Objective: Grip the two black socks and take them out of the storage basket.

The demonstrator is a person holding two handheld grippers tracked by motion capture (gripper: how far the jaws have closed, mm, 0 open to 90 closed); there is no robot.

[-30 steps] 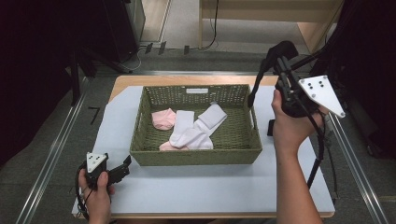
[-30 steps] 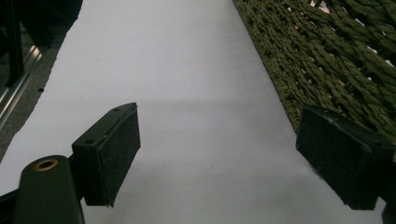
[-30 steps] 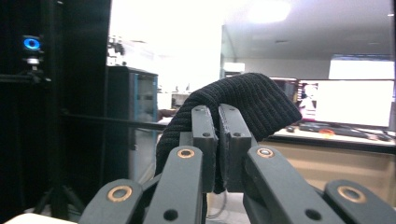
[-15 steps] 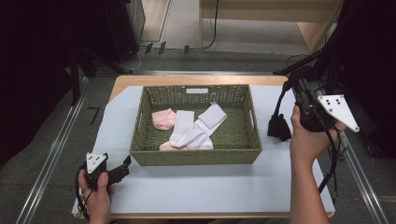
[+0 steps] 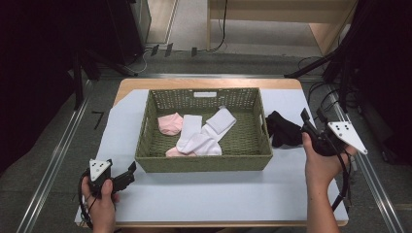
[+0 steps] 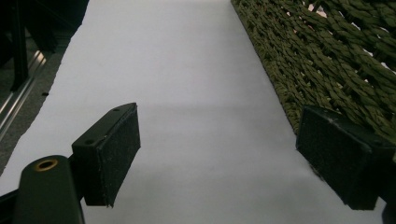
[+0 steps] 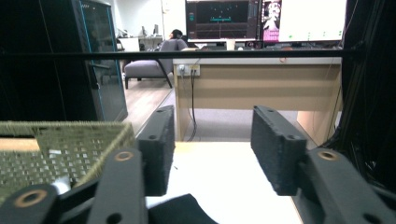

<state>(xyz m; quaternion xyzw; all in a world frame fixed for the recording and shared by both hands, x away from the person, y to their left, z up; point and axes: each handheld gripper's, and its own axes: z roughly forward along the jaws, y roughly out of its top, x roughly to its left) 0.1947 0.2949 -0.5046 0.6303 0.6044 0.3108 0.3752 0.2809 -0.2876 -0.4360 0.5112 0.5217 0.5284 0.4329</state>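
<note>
Office-lab: monitors [image 7: 266,18], wooden desk [image 7: 257,88], office chair [image 7: 154,60], cables on floor.

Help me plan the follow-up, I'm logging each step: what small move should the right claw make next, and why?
Probably lift clear and back off. The right claw has just been opening, and the black sock now lies on the white sheet beside the basket, with nothing pressed between the pads. That looks like a finished release.

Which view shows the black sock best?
The high view: the whole black sock lies crumpled on the white table cover, right of the green basket, just ahead of the right gripper, whose jaws have just been opening. The right gripper view catches a dark edge of it below the open jaws, nothing between them.
</note>
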